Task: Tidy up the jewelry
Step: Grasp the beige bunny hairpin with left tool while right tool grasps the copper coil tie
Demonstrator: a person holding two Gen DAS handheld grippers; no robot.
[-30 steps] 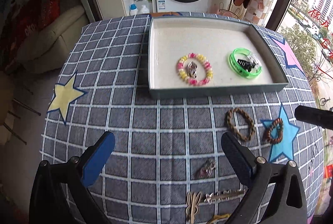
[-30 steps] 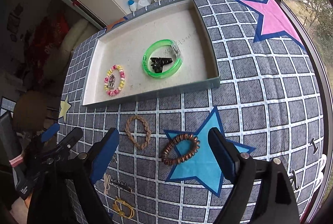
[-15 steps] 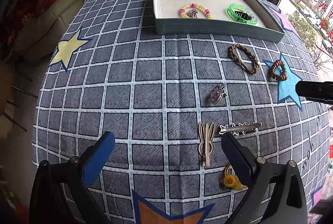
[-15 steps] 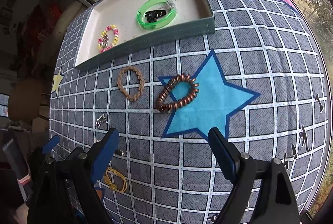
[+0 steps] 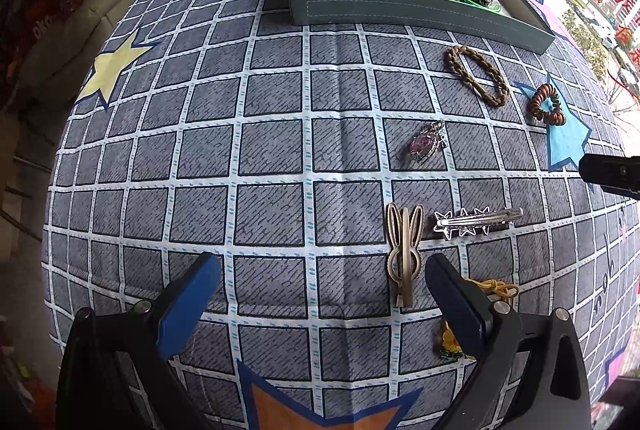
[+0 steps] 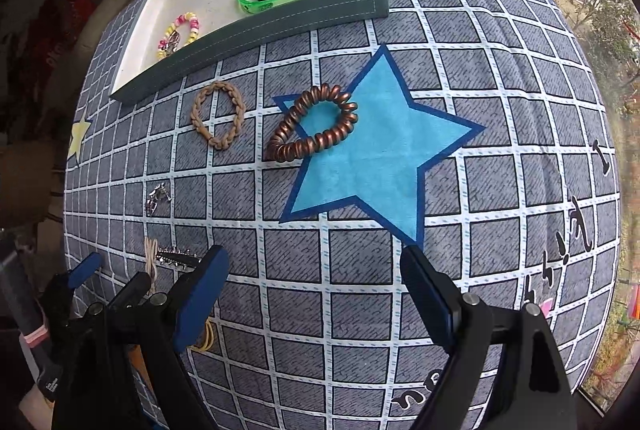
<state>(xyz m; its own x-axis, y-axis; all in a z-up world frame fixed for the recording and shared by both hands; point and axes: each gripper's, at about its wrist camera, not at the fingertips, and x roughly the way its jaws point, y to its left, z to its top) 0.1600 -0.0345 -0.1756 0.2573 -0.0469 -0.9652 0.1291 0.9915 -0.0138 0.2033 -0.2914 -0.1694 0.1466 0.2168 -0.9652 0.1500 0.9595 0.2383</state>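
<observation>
Cloth: checked grey tablecloth, printed stars
Tray: one shallow tray, two bracelets inside
Loose: two hair ties, one pendant, two clips
Left gripper: spread wide, empty
Right gripper: spread wide, empty

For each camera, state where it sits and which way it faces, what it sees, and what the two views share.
Left wrist: sits on the left gripper, facing steeply down at the tablecloth; sees the rabbit clip and star clip; its own open jaws show.
Right wrist: sits on the right gripper, facing steeply down; sees the copper coil hair tie on the blue star; its open jaws and the left gripper show.
Shared: tray, braided hair tie, coil tie.
</observation>
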